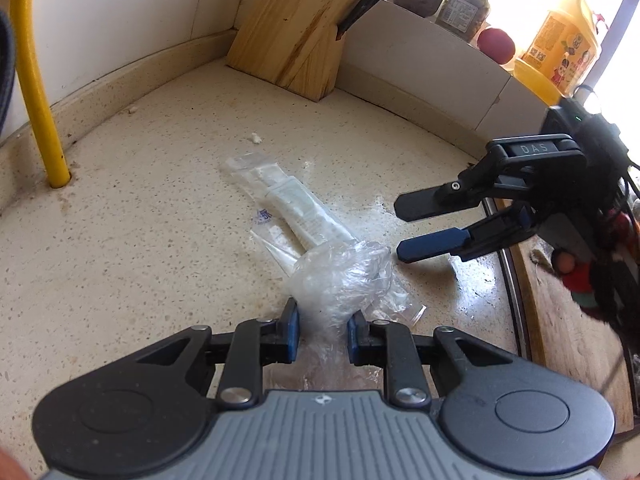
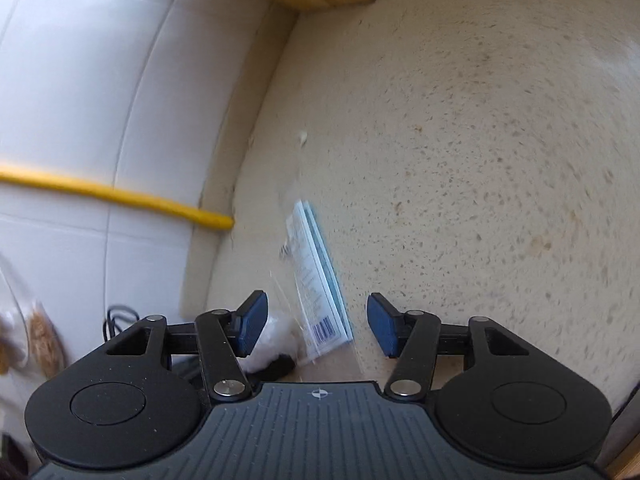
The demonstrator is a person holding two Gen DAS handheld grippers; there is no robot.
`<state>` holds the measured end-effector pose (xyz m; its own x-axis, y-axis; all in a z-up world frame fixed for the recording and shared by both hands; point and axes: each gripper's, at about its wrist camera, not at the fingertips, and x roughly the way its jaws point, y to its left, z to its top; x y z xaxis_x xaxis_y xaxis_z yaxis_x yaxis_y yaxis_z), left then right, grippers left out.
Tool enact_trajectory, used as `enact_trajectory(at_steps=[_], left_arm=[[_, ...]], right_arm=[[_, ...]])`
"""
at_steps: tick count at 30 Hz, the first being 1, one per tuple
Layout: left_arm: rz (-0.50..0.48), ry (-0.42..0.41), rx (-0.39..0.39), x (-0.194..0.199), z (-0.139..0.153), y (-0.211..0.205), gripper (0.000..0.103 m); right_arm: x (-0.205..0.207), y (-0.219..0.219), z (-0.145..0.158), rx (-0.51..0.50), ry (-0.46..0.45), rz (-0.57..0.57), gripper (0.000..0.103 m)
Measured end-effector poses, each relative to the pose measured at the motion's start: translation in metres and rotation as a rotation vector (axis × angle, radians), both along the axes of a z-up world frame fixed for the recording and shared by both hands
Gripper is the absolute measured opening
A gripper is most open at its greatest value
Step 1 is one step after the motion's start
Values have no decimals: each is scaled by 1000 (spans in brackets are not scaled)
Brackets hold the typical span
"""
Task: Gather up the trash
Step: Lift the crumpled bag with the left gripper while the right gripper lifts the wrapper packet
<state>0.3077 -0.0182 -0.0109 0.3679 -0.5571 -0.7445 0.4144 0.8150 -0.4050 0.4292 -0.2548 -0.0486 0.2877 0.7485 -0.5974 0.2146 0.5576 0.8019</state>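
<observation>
Left tool (image 1: 322, 334) around clear bag (image 1: 340, 276) with white packet (image 1: 296, 208) inside.

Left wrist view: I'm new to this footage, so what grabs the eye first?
The crumpled clear plastic wrapper mid-counter, caught between the left gripper's jaws. The right gripper hovers open beside it, at right. Behind stand a wooden knife block and a yellow pipe.

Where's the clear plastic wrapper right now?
In the left wrist view, the plastic wrapper lies mid-counter, its crumpled end between the left gripper fingers, before the knife block.
</observation>
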Motion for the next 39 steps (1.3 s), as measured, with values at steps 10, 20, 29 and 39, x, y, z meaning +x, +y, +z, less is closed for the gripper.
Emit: enact_trajectory(at_steps=[10, 20, 29, 39], left_arm=[[-21, 28, -61, 10, -5, 10, 20], [-19, 85, -150, 19, -13, 21, 20], [5, 47, -126, 8, 0, 21, 19], [90, -43, 56, -17, 28, 9, 19]], right_arm=[[56, 22, -16, 150, 35, 226, 76], [63, 76, -25, 129, -30, 295, 18], [18, 3, -13, 244, -34, -58, 16], [-51, -21, 45, 51, -187, -167, 16]])
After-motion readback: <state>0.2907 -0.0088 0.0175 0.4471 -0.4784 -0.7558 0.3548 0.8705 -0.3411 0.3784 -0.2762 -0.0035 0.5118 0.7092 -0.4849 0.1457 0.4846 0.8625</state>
